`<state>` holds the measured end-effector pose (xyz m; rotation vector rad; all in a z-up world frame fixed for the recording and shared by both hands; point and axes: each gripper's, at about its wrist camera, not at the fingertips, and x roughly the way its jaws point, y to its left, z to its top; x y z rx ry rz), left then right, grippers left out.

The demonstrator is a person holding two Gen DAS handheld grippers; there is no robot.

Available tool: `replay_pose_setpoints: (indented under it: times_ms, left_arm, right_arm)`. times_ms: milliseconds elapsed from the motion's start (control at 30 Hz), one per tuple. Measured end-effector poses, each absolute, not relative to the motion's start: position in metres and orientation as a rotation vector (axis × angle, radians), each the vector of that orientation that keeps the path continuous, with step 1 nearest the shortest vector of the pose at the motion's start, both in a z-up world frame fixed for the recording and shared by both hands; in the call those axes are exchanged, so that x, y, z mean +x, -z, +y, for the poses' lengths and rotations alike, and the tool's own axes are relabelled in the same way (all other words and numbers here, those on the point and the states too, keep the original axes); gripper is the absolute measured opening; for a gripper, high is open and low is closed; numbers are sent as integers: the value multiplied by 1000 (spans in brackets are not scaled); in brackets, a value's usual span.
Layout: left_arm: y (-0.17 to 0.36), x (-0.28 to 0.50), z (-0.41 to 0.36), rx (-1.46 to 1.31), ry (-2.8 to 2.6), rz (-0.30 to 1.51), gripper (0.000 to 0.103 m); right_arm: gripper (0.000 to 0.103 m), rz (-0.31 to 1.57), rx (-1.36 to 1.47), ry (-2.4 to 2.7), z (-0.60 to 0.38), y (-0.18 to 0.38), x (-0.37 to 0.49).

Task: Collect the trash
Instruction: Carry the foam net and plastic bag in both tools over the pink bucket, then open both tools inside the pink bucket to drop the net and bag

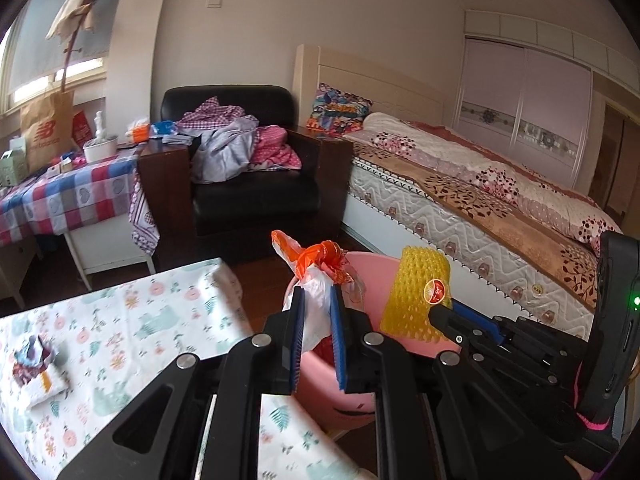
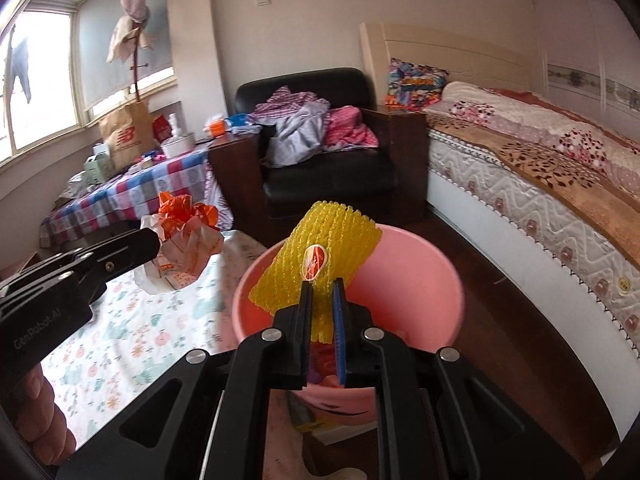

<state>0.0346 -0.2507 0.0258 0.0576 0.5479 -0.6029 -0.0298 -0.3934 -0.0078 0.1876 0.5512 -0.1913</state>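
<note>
Trash is pinched in both sets of fingers above the pink bin (image 2: 404,280). The left gripper (image 1: 318,300) has its fingers closed tight on a crumpled white and orange plastic bag (image 1: 320,276), whose knotted orange top sticks up past the fingertips; the bag hangs over the bin's near-left rim, at the edge of the counter (image 1: 120,320). The right gripper (image 2: 323,292) has its fingers closed on the lower edge of a yellow foam fruit net (image 2: 316,260), which bears a round red sticker and stands tilted above the bin's open mouth. In the left wrist view the net (image 1: 412,292) sits just right of the bag, with the right gripper (image 1: 444,308) reaching in from the right. The bin stands on the dark wood floor between the counter and the bed (image 2: 540,184). On the counter's floral cloth, well apart to the left, lies a small crumpled wrapper (image 1: 34,368). Beyond stands a black armchair (image 1: 256,184) piled with clothes.
</note>
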Motion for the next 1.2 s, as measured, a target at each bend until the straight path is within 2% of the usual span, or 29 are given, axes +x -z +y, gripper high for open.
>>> replay_pose_setpoints:
  times_ms: [667, 1200]
  left_arm:
    - [34, 69, -322, 147, 634, 704, 12]
    - [60, 78, -337, 178, 629, 773, 13]
  right_arm:
    - [10, 665, 281, 259, -440, 60, -3]
    - [10, 710, 254, 263, -439, 77, 11]
